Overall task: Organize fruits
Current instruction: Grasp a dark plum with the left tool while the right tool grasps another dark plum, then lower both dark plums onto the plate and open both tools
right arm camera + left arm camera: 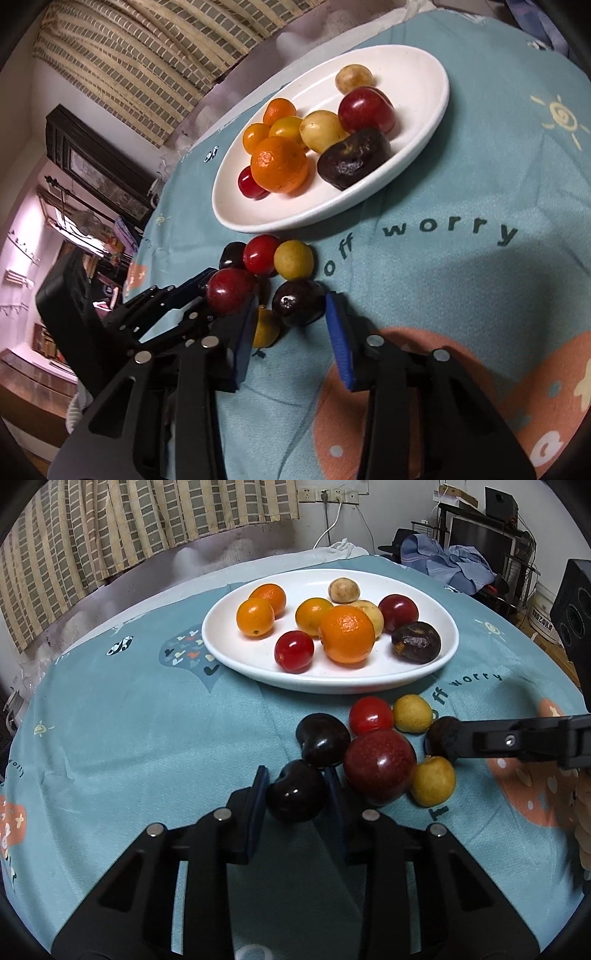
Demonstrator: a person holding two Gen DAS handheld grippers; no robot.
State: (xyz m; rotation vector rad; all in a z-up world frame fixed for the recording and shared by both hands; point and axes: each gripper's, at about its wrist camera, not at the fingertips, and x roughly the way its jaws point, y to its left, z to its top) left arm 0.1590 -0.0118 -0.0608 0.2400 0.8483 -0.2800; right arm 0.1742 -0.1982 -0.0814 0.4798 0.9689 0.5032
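Bare worktop (147, 738) lies open on the left of the loose fruit cluster (380, 753), which is hemmed by the white plate (229, 653) just behind, the left hand-held gripper (295, 794) in front and the right hand-held gripper (291, 321) alongside.

Teal printed cloth (147, 720) over the surface, striped curtain (110, 528) behind, blue clothing (447, 563) heaped near what looks like a monitor (480, 542).
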